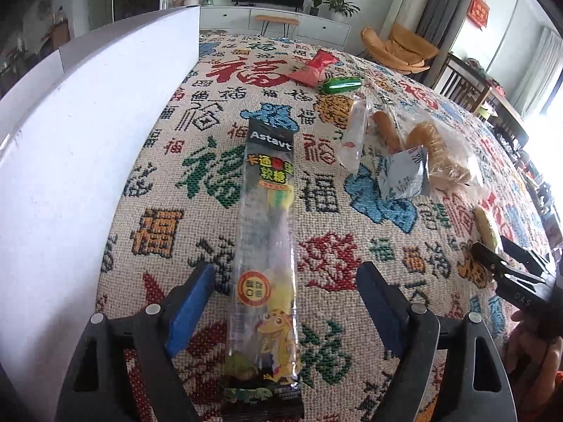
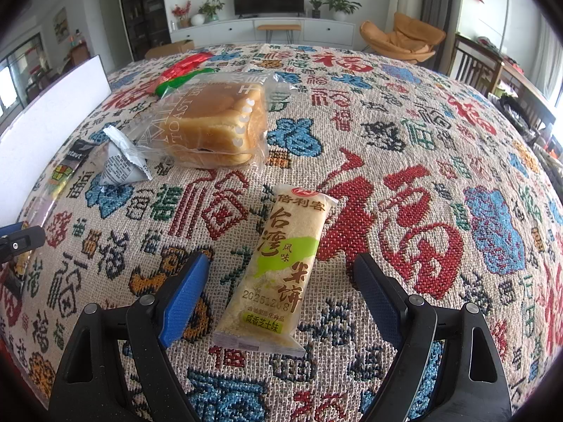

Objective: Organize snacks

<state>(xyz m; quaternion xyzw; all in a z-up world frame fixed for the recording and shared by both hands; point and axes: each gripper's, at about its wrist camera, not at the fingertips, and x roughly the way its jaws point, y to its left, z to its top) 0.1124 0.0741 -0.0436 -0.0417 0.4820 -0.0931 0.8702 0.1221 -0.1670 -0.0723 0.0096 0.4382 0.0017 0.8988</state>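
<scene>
The long candy bag is clear with a yellow frog, lying flat between the left gripper's wide-open fingers. The white box stands beside it. The right gripper is open around the rice cracker pack, not touching.

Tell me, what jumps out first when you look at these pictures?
The loud tablecloth covered in red, blue and green characters fills both views. A long gummy candy packet with a yellow cartoon frog lies between the open left tongs, beside a tall white box. A yellow-green rice cracker packet lies between the open right tongs, with wrapped toast bread behind it.
</scene>
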